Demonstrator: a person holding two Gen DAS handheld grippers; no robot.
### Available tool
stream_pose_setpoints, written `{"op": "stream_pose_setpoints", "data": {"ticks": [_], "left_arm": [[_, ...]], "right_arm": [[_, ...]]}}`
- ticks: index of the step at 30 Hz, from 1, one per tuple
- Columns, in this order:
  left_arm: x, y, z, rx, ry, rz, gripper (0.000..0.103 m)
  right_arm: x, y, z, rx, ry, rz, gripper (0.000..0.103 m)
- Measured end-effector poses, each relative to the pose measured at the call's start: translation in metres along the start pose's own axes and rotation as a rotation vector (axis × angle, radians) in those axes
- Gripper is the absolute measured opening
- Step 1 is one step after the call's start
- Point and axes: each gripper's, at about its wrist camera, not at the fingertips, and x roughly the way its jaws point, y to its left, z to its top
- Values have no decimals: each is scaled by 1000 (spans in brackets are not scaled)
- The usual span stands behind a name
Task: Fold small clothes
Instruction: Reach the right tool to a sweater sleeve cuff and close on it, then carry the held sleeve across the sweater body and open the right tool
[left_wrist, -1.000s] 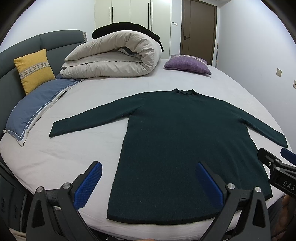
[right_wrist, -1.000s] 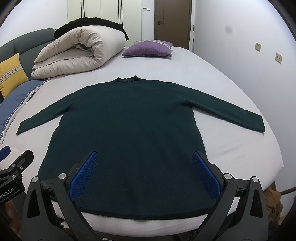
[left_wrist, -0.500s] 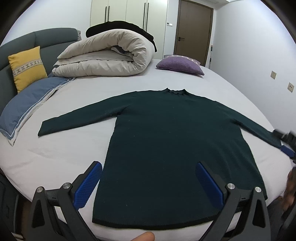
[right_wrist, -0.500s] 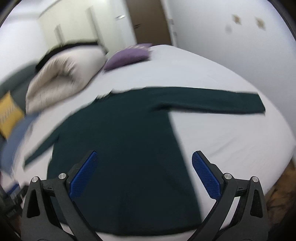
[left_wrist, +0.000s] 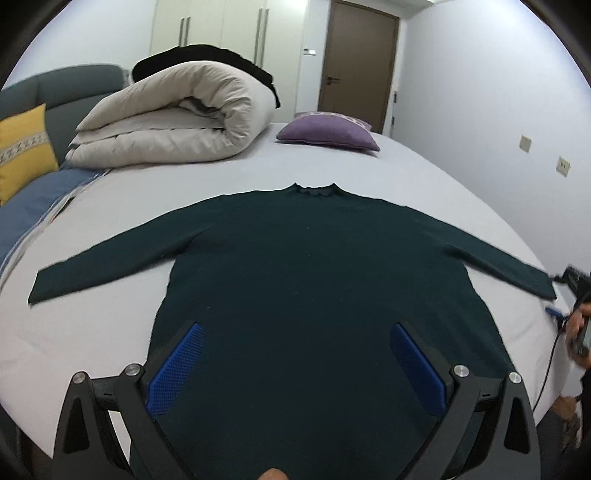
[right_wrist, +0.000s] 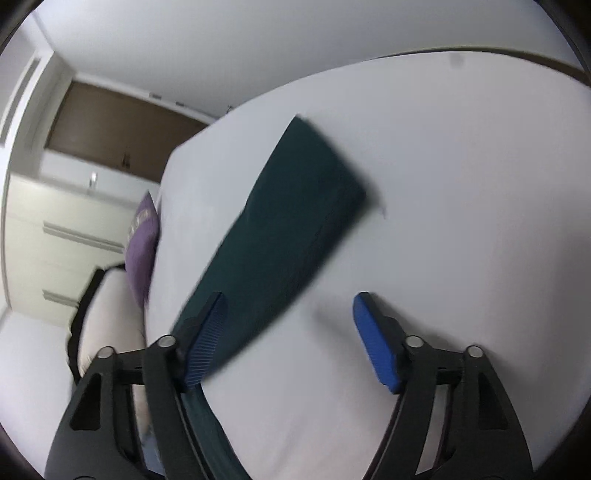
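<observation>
The dark green long-sleeved knitted sweater (left_wrist: 314, 280) lay flat and face-up on the pale grey bed sheet (left_wrist: 110, 206), both sleeves spread straight out to the sides and its hem towards the near edge of the bed. The left gripper (left_wrist: 295, 363) hovered above the lower body of the sweater, its blue-padded jaws spread wide and holding nothing. The right gripper (right_wrist: 291, 332) was out at the far end of the right sleeve (right_wrist: 295, 206), also released, with one blue finger (right_wrist: 205, 336) over the sleeve's edge and the other over bare sheet; the blur in that view made it impossible to tell whether either pad touched the cloth. From the left wrist view the right gripper showed only as a dark shape just beside the cuff.

No fold had been made yet, so the task appeared to stand at its very first step: taking hold of the right sleeve. The next move would likely call for the right jaws to settle around the cuff and clench on it, then carry the sleeve across the chest. The knit looked soft and limp, so a shallow pinch could slip off or drag the sheet.

Beyond the sweater sat a rolled cream duvet (left_wrist: 173, 122), a purple cushion (left_wrist: 327, 131) and a yellow cushion (left_wrist: 22, 147).
</observation>
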Motion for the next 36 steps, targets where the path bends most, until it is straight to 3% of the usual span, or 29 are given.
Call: {"op": "stream_pose_setpoints", "data": {"ticks": [2,3,5,7,12,17,24,28,31,33,34,36], "left_arm": [[14,-2,4,1,72,26,103],[23,1,7,-31,113,5,103],[35,8,11,-70,126,-22,103],[47,12,15,-64,128,9,103],[68,26,27,-83,140,-82,103],[83,44,40,-150,144,-196,103],[89,84,60,-244,74,-259,103],[88,120,56,-328,49,-263,102],[90,143,53,-356,46,-255,102],[91,153,50,-376,46,-252,102],[94,157,49,-391,48,-259,102],[97,162,46,-411,54,-274,102]], "right_arm": [[16,1,13,-4,1,11,52],[24,1,18,1,5,16,48],[38,3,31,6,16,19,27],[48,12,50,-25,14,-21,10],[60,75,60,-240,-21,-99,7],[77,177,24,-519,-7,-93,7],[143,335,-123,-931,141,14,6],[190,394,-225,-1103,263,66,6],[218,398,-305,-1173,349,69,6],[236,394,-335,-1210,390,39,7],[232,368,-356,-1229,398,10,7],[247,356,-364,-1210,425,-9,10]]}}
